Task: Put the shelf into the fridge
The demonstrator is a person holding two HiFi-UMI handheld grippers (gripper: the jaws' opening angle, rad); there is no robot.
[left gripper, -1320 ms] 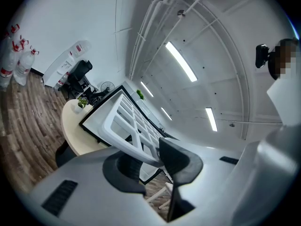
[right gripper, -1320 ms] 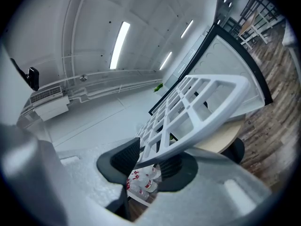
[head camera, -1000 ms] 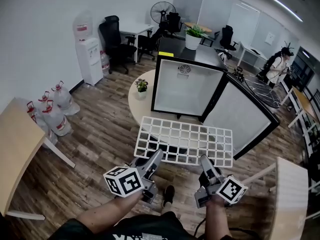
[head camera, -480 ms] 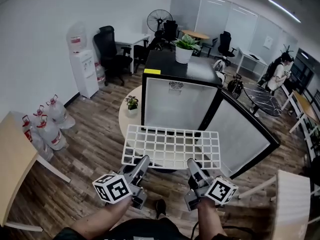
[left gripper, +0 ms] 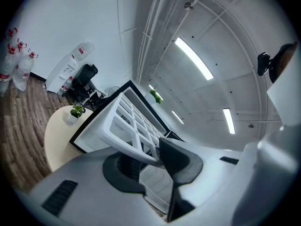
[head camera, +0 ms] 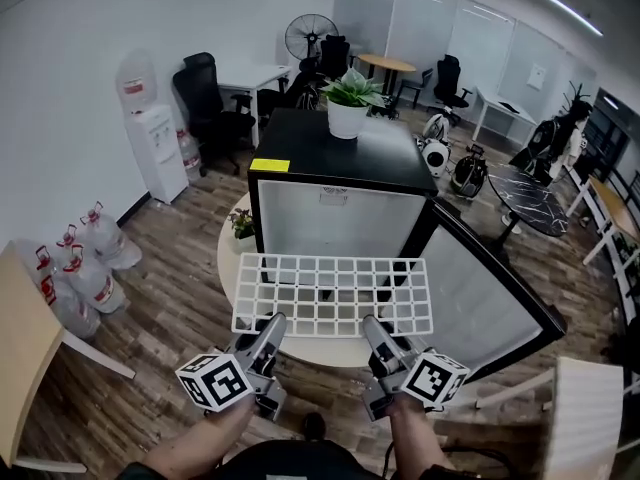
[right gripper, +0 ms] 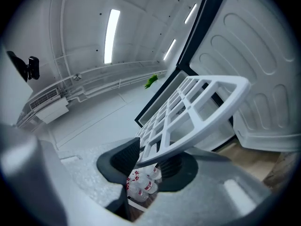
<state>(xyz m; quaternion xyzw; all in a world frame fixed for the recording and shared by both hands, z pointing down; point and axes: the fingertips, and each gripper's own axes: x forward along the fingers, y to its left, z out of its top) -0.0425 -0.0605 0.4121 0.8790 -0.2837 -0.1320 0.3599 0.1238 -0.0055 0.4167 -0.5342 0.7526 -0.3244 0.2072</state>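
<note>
A white grid shelf (head camera: 333,293) hangs level in front of the black mini fridge (head camera: 335,183), whose door (head camera: 480,288) stands open to the right. My left gripper (head camera: 270,333) is shut on the shelf's near edge at the left, and my right gripper (head camera: 374,336) is shut on the same edge at the right. In the left gripper view the shelf (left gripper: 127,126) runs out from the jaws toward the fridge (left gripper: 106,121). In the right gripper view the shelf (right gripper: 193,114) is pinched between the pads, with the fridge's white inside (right gripper: 207,126) behind it.
The fridge stands on a round pale table (head camera: 235,258) with a small potted plant (head camera: 241,222) beside it. A larger plant (head camera: 347,96) sits on the fridge top. Water bottles (head camera: 75,268) stand on the wood floor at left. Wooden tables flank me left (head camera: 25,358) and right (head camera: 590,418).
The fridge now sits nearer and lower in the head view, its black top more exposed. The shelf has stayed gripped by both grippers and lies flatter before the fridge opening.
</note>
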